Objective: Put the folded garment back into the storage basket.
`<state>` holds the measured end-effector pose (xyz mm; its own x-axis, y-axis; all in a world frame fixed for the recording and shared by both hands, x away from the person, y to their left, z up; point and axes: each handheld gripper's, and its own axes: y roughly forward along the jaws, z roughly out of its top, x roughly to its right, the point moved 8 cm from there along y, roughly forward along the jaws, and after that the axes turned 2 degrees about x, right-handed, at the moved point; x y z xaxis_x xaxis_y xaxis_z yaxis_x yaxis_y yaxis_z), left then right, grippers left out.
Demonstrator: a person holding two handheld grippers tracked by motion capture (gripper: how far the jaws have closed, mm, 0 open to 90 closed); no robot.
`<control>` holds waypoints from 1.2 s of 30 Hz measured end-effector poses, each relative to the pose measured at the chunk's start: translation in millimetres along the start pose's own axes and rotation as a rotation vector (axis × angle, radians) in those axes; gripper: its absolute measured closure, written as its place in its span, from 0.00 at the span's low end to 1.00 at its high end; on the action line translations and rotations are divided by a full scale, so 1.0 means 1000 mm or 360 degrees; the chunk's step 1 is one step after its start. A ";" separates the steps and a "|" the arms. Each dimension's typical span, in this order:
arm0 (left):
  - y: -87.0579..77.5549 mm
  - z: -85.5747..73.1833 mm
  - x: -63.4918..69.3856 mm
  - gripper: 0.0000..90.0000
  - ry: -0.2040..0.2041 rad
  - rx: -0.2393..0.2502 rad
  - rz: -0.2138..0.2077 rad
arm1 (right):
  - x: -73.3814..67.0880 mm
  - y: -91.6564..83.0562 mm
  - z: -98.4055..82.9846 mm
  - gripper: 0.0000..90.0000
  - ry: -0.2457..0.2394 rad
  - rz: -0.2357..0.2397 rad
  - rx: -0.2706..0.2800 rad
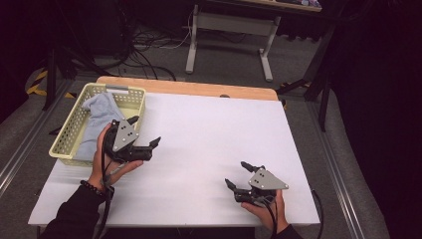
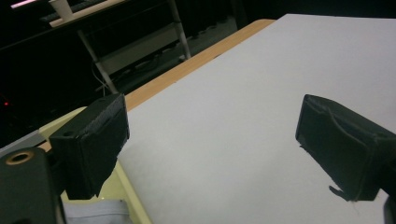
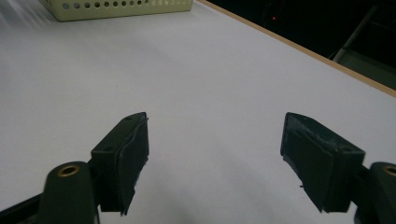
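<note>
A pale yellow perforated basket (image 1: pixel 74 127) stands at the table's left edge, with a light blue cloth (image 1: pixel 99 117) lying in it. My left gripper (image 1: pixel 146 130) hovers just right of the basket's near right corner, jaws open with nothing between them. In the left gripper view its jaws (image 2: pixel 212 130) frame bare white table, with the basket rim (image 2: pixel 123 186) and a bit of cloth (image 2: pixel 93 214) at lower left. My right gripper (image 1: pixel 236 173) rests near the front right of the table, open and empty. In the right gripper view its jaws (image 3: pixel 217 140) point across the table toward the basket (image 3: pixel 116 9).
The white table top (image 1: pixel 214 129) has a wooden strip (image 1: pixel 199 88) along its far edge. Beyond it are a dark floor with cables and the white legs of another desk (image 1: pixel 229 30). A metal rail (image 1: pixel 338 174) runs along the table's right side.
</note>
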<state>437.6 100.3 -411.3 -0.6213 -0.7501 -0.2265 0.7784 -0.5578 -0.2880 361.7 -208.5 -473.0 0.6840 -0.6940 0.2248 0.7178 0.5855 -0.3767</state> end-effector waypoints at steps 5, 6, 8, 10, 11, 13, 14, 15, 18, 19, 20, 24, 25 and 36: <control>-0.005 0.000 0.010 0.10 0.0023 0.0030 -0.0053 | -0.004 -0.001 0.001 0.27 -0.0014 0.0020 0.0007; -0.007 0.000 0.012 0.10 0.0038 0.0036 -0.0059 | -0.004 -0.001 0.002 0.27 -0.0014 0.0021 0.0011; -0.009 0.000 0.015 0.10 0.0042 0.0040 -0.0070 | -0.004 -0.002 0.003 0.27 -0.0014 0.0027 0.0018; -0.012 0.000 0.018 0.10 0.0045 0.0055 -0.0094 | -0.004 -0.002 0.003 0.27 -0.0017 0.0024 0.0018; -0.013 -0.001 0.019 0.10 0.0061 0.0050 -0.0092 | -0.005 -0.002 0.003 0.26 -0.0016 0.0026 0.0020; -0.015 -0.001 0.021 0.09 0.0067 0.0048 -0.0098 | -0.005 -0.002 0.004 0.26 -0.0022 0.0029 0.0021; -0.016 -0.001 0.021 0.09 0.0066 0.0050 -0.0101 | -0.006 -0.002 0.004 0.26 -0.0026 0.0031 0.0022; -0.018 -0.002 0.023 0.09 0.0059 0.0052 -0.0108 | -0.006 -0.003 0.005 0.26 -0.0028 0.0031 0.0022; -0.021 -0.003 0.026 0.09 0.0074 0.0052 -0.0122 | -0.007 -0.003 0.006 0.26 -0.0034 0.0035 0.0029; -0.022 -0.003 0.026 0.09 0.0083 0.0049 -0.0123 | -0.008 -0.003 0.006 0.26 -0.0033 0.0035 0.0028; -0.022 -0.003 0.027 0.09 0.0092 0.0048 -0.0126 | -0.008 -0.003 0.006 0.26 -0.0033 0.0037 0.0029; -0.025 -0.006 0.031 0.08 0.0106 0.0045 -0.0152 | -0.009 -0.003 0.006 0.26 -0.0041 0.0040 0.0030; -0.025 -0.007 0.033 0.08 0.0106 0.0044 -0.0154 | -0.010 -0.003 0.007 0.26 -0.0038 0.0043 0.0034; -0.032 -0.014 0.051 0.08 0.0161 0.0043 -0.0227 | -0.014 -0.003 0.008 0.26 -0.0050 0.0058 0.0037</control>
<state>380.2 84.8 -426.4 -0.7303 -0.6240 -0.2781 0.6831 -0.6662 -0.2993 351.5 -197.3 -467.7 0.7132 -0.6588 0.2395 0.6950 0.6199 -0.3643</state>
